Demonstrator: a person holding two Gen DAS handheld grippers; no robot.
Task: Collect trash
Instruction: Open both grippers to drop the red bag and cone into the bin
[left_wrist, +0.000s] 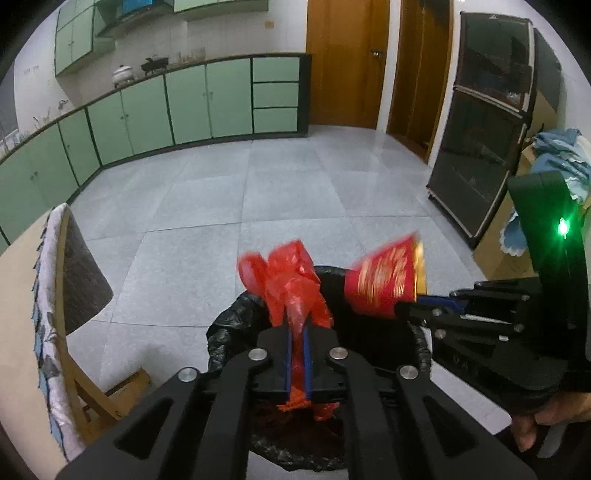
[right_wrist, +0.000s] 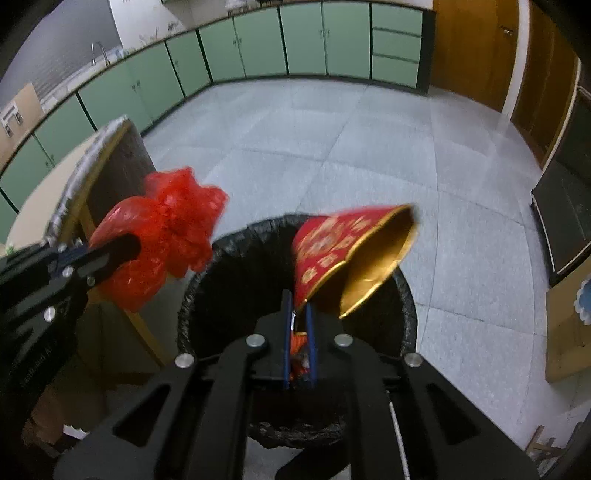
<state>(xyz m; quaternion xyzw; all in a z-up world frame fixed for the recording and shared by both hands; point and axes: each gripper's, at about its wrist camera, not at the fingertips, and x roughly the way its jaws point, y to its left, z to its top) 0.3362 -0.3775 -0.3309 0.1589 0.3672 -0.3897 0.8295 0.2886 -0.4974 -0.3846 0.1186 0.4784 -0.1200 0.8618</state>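
My left gripper (left_wrist: 297, 328) is shut on a crumpled red plastic bag (left_wrist: 291, 288), pinched between the blue pads. It hangs over a bin with a black liner (left_wrist: 229, 321). In the right wrist view the bag (right_wrist: 166, 229) bulges out of the left gripper (right_wrist: 125, 247) beside the bin's left rim. My right gripper (right_wrist: 298, 306) grips the wall of a red paper bowl with a gold inside (right_wrist: 332, 251), tilted above the bin's open mouth (right_wrist: 404, 314). The left wrist view shows the bowl (left_wrist: 384, 284) held by the right gripper (left_wrist: 406, 306). Red scraps lie inside the bin.
A table with a patterned cloth (left_wrist: 22, 295) and wooden legs (left_wrist: 85, 387) stands left of the bin. Green cabinets (left_wrist: 184, 103) line the far wall. A dark glass cabinet (left_wrist: 480, 147) and wooden doors (left_wrist: 343, 62) are to the right. A hand (left_wrist: 546, 417) holds the right gripper.
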